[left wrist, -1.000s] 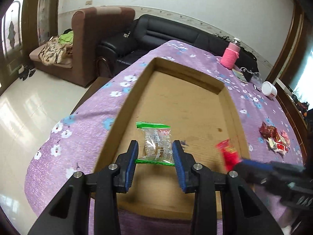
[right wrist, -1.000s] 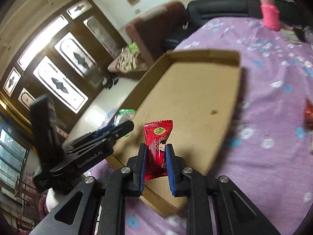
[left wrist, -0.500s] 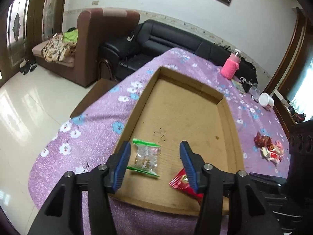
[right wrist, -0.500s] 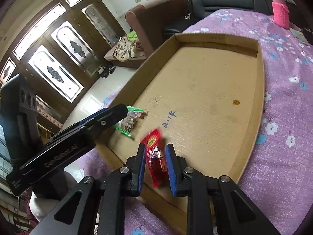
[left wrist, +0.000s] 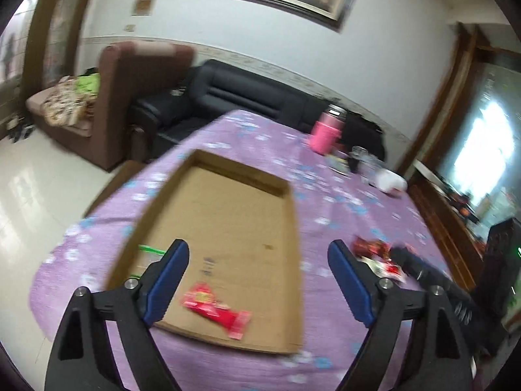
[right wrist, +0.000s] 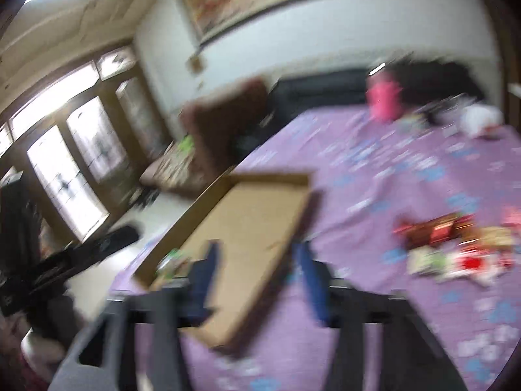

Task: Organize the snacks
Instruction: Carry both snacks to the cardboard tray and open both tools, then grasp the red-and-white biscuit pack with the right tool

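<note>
A shallow cardboard tray (left wrist: 294, 228) lies on the purple flowered tablecloth. A red snack packet (left wrist: 216, 309) lies inside it near the front edge. A clear packet with green ends (left wrist: 149, 250) lies at the tray's front left, mostly hidden behind my left finger. My left gripper (left wrist: 257, 282) is wide open and empty above the tray's front. My right gripper (right wrist: 260, 282) is open and empty over the tray's near right rim (right wrist: 293, 228); that view is blurred. A pile of loose snack packets (right wrist: 456, 247) lies on the cloth right of the tray and also shows in the left wrist view (left wrist: 374, 252).
A pink bottle (left wrist: 325, 132), a glass and a white cup (left wrist: 389, 181) stand at the table's far side. A black sofa (left wrist: 247, 97) and a brown armchair (left wrist: 130, 97) stand behind the table. The table edge falls to a tiled floor (left wrist: 29, 195) on the left.
My right gripper let go of the red packet in the tray, opened and swung back and right. My left gripper opened wider and pulled up and back from the clear packet.
</note>
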### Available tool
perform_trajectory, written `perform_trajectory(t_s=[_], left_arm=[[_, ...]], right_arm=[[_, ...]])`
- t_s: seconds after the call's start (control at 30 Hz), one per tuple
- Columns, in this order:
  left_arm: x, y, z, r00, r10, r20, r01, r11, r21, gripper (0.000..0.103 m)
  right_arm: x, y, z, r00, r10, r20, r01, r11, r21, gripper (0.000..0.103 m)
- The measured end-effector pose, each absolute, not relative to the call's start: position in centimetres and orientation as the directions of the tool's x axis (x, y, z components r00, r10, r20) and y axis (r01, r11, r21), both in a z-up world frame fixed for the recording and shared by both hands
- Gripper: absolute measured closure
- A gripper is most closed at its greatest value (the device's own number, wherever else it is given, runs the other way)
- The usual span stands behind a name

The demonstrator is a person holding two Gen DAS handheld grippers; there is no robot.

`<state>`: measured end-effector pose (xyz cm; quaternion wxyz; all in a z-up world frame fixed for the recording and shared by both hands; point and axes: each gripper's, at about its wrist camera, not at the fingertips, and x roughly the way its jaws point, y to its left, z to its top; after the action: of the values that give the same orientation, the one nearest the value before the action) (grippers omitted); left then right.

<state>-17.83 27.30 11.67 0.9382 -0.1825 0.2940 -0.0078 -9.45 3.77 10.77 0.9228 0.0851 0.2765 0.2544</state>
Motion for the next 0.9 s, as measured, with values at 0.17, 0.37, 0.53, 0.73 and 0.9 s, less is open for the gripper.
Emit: perform_trajectory(t_s=[0.17,0.37,0.53,0.73,0.9], left_arm=[[-17.2,21.8,11.4,0.795,-0.278,-0.540,0.088,0.933,-0.350,0.016],[-16.8,18.3,11.0,0.774,-0.307,-0.554,0.161,0.941,-0.296,0.016],[-16.5,18.0,10.5,0.766,-0.297,-0.571,0.148,0.945,-0.293,0.016],[-16.2,18.5,10.5,0.768,-0.266,-0.583,0.100,0.948,-0.301,0.016],[-15.9,18.5,9.9,0.760,-0.269,-0.592,0.096,0.947,-0.308,0.016]], right_arm=[[-7.5,-5.3,10.5,0.761,0.369,-0.533,-0.199,0.915,0.350,0.010],[-7.9,-11.5,10.4,0.807,0.250,-0.535,-0.087,0.946,0.311,0.011],[-5.8,-14.2,9.3,0.772,0.250,-0.584,-0.065,0.945,0.319,0.025],[-2.9,-15.9,7.4,0.707,0.300,-0.641,-0.071,0.931,0.358,0.057],[0.6,-14.6,5.3,0.604,0.389,-0.695,-0.116,0.906,0.407,0.057]])
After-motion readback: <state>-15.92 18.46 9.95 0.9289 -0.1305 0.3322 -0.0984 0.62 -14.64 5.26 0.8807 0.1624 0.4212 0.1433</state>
